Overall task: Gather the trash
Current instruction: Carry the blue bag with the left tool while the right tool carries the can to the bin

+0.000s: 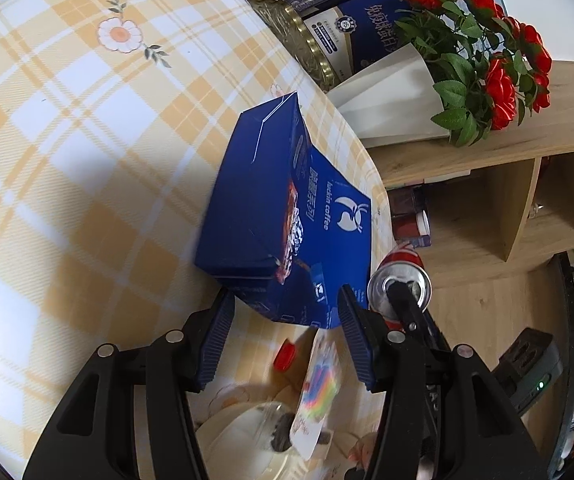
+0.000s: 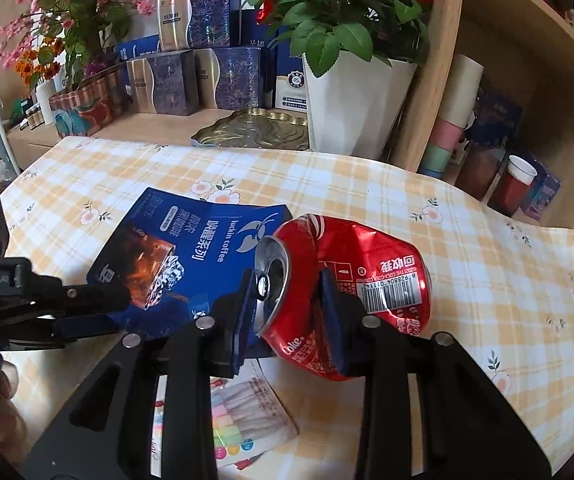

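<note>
Two pieces of trash in reach, one already in hand

Two grippers work over the checked tablecloth (image 2: 367, 184). Our right gripper (image 2: 287, 304) is clamped on a crushed red can (image 2: 351, 264), one pad at its open top, the other pressed into the dented side. The can is thin metal, light, already buckled, so it gives under the pads and could slip on its glossy skin; we judge the grip across the crease sound enough to carry it.

Our left gripper (image 1: 283, 340) stands partly open, with the near corner of the blue coffee box (image 1: 263, 208) between its pads, which do not seem to press on it. The box lies near the table's far edge, beside the white flowerpot (image 1: 391, 104). It looks like light, empty cardboard, smooth and easily crushed; we would take it across that narrow corner. A sachet (image 2: 243, 420) and a red cap (image 1: 285, 356) lie at the near edge.
</note>
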A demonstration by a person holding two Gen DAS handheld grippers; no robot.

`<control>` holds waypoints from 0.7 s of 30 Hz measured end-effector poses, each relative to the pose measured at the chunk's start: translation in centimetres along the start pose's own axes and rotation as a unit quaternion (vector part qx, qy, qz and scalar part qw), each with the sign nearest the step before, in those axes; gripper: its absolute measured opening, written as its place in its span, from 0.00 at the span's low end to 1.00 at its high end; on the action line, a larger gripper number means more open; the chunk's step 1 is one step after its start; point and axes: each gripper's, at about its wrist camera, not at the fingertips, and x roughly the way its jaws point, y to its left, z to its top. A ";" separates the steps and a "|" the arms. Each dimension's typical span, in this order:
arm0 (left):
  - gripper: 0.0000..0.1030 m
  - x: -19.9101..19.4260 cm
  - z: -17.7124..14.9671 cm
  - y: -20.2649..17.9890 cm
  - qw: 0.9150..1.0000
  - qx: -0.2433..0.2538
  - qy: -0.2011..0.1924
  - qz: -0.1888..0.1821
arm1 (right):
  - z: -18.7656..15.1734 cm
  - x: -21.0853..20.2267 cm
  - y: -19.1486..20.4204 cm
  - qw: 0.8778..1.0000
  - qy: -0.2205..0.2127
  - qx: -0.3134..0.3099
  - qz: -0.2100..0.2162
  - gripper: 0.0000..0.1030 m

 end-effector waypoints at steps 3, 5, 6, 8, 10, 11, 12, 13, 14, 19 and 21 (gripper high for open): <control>0.50 0.4 0.3 0.0 1.000 -0.018 -0.006 -0.016 | 0.0 0.0 -0.2 1.000 0.000 0.006 0.004 0.34; 0.50 0.5 0.7 0.1 0.999 -0.031 -0.018 -0.026 | -0.1 0.1 -0.5 1.000 0.000 0.017 0.008 0.34; 0.50 0.6 0.8 0.0 0.999 -0.030 -0.021 -0.027 | -0.1 0.1 -0.6 1.000 0.000 0.019 0.009 0.34; 0.50 0.6 1.1 -0.2 0.999 -0.026 -0.029 -0.028 | -0.2 0.1 -0.7 1.000 0.000 0.023 0.010 0.34; 0.50 0.7 1.5 -0.4 0.998 -0.023 -0.039 -0.033 | -0.3 0.0 -0.6 1.000 -0.001 0.025 0.006 0.34; 0.50 0.7 1.6 -0.4 0.998 -0.023 -0.041 -0.035 | -0.4 0.0 -0.7 1.000 -0.001 0.025 0.005 0.34; 0.50 0.7 1.7 -0.4 0.998 -0.022 -0.046 -0.035 | -0.4 -0.1 -0.7 1.000 -0.002 0.028 0.005 0.34; 0.50 0.7 1.8 -0.4 0.998 -0.021 -0.048 -0.033 | -0.6 -0.2 -0.9 0.999 -0.003 0.037 0.005 0.34; 0.50 0.7 2.0 -0.5 0.998 -0.020 -0.052 -0.030 | -0.7 -0.3 -1.1 0.999 -0.003 0.044 0.005 0.34; 0.50 1.1 2.2 -0.7 0.998 -0.012 -0.052 -0.036 | -1.4 -0.4 -2.3 0.998 -0.006 0.070 0.003 0.34; 0.50 1.7 2.2 -1.2 0.998 -0.006 -0.045 -0.039 | -1.6 -0.5 -2.8 0.997 -0.007 0.082 0.010 0.34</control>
